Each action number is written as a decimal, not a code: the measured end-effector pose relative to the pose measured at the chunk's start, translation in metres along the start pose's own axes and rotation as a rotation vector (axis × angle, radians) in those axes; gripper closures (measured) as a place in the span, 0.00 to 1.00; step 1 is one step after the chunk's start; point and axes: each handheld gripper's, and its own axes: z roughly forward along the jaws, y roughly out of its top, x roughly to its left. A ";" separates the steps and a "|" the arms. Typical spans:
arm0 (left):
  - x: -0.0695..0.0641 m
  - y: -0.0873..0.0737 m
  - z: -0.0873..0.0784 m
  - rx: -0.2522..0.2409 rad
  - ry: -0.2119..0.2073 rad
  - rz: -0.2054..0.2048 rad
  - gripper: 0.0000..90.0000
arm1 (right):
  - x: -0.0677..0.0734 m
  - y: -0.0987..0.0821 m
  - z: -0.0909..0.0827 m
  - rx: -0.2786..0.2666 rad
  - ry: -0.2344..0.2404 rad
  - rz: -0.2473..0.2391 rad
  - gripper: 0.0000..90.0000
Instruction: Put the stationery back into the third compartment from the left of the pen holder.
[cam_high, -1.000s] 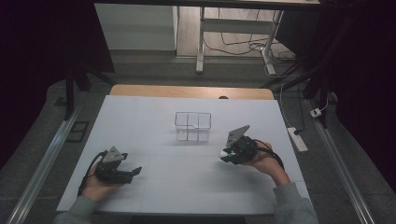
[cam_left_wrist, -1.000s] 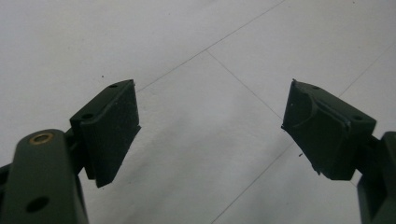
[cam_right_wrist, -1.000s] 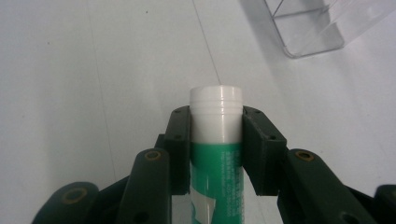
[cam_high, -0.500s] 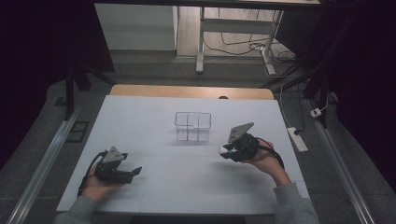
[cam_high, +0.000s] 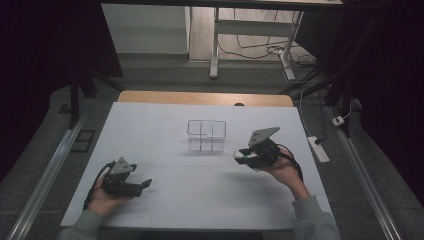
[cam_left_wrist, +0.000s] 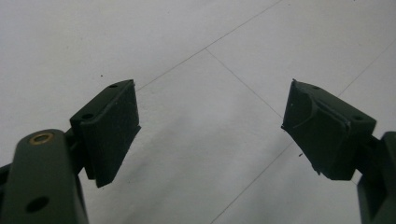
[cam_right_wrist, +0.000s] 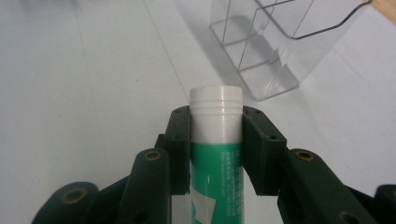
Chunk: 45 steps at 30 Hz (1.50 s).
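Right claw (cam_right_wrist: 215, 140) gripping green/white tube (cam_right_wrist: 215, 154), left claw (cam_left_wrist: 210, 130) wide, clear divided box (cam_high: 206, 135) w/ nothing inside

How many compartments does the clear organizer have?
3 visible: the organizer sits mid-table, with one long compartment on its left and two smaller ones on its right, one behind the other. The clear walls make dividers hard to trace, so others may be hidden.

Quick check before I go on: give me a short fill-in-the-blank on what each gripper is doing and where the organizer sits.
1. The right gripper is shut on a green and white ____.
2. The left gripper has its jaws ____ with nothing between them.
3. The clear organizer stands on the white table, ____ the two grippers and farther from the person.

Missing words: tube; open; between
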 end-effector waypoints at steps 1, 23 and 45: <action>0.000 0.000 0.000 0.000 0.000 0.000 0.20 | 0.000 0.000 0.000 -0.011 -0.006 0.009 0.72; 0.000 0.000 0.000 -0.003 0.001 -0.001 0.20 | -0.002 0.010 -0.009 -0.163 -0.133 0.124 0.72; 0.000 0.000 0.001 0.000 -0.002 0.005 0.20 | -0.001 0.042 0.005 -0.251 -0.192 0.164 0.72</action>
